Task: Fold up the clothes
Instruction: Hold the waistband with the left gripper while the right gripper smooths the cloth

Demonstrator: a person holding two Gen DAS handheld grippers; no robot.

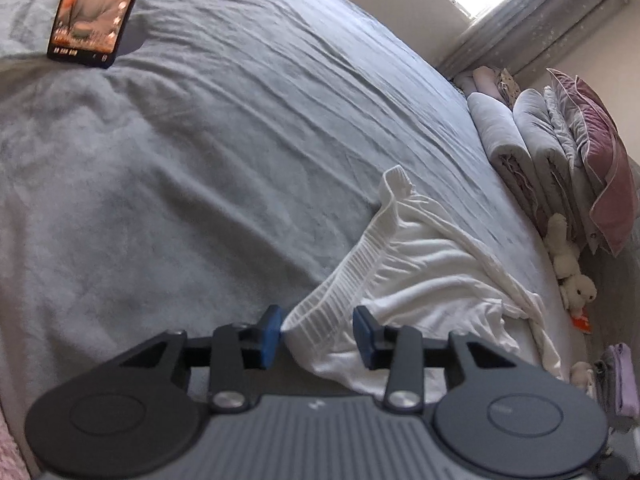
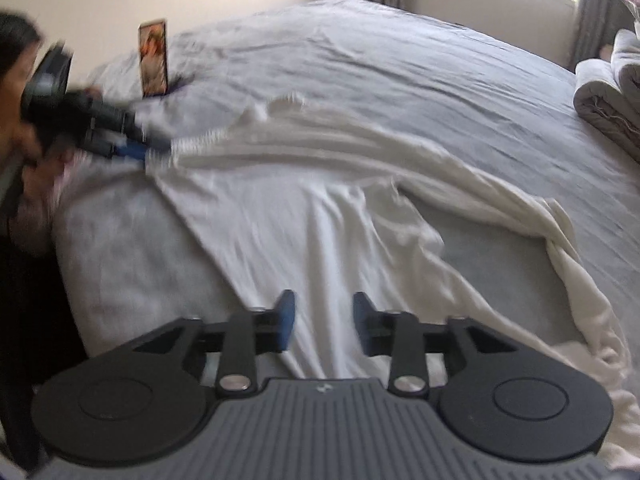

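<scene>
- Left wrist view: left gripper (image 1: 318, 334) fingers part-open around the ribbed hem of the white garment (image 1: 420, 276), lower centre, not pinching.
- Right gripper (image 2: 324, 322) part-open above the cloth, holding nothing.
- Risk: the released hem may bunch on the bed (image 1: 200, 140), skewing the fold.

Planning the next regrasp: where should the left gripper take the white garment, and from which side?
Best guess: the ribbed hem band of the white garment, coming in from the near bed edge. The band is a thicker, straighter edge than the wrinkled body and already lies between the open pads of the left gripper. The grey bedsheet beneath is loose, so stay shallow.
</scene>
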